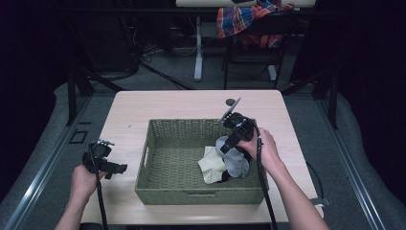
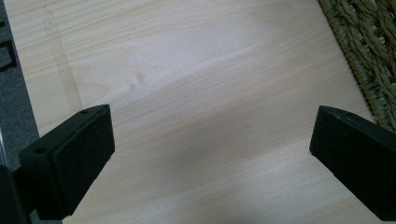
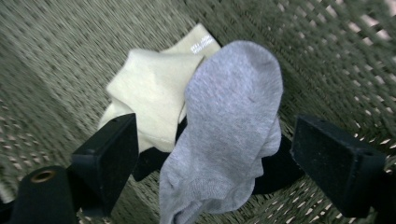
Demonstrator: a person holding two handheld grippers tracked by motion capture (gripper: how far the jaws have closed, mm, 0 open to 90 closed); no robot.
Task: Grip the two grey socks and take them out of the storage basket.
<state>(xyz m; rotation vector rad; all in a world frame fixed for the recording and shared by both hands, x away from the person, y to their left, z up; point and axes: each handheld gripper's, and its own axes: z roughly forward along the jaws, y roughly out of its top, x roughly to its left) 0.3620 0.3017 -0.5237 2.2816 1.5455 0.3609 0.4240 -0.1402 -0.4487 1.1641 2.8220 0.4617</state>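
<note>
A green woven basket [image 1: 191, 195] stands in the middle of a light wooden table [image 1: 129, 110]. A grey sock [image 1: 235, 163] lies in its right part, draped over a cream sock [image 1: 211, 163] and a black piece of cloth [image 1: 222, 178]. My right gripper [image 1: 226, 143] hangs inside the basket just above the grey sock [image 3: 229, 121], open, its jaws wide on either side of the sock and not touching it. The cream sock [image 3: 149, 98] lies beyond the sock's left side. My left gripper [image 1: 109, 159] is open over bare table left of the basket, with nothing between its jaws [image 2: 210, 140].
The basket's woven wall [image 2: 369, 56] stands close to the left gripper's right jaw. A small dark round mark [image 1: 231, 101] sits on the table behind the basket. A chair with plaid cloth [image 1: 249, 21] stands beyond the table on the grey floor.
</note>
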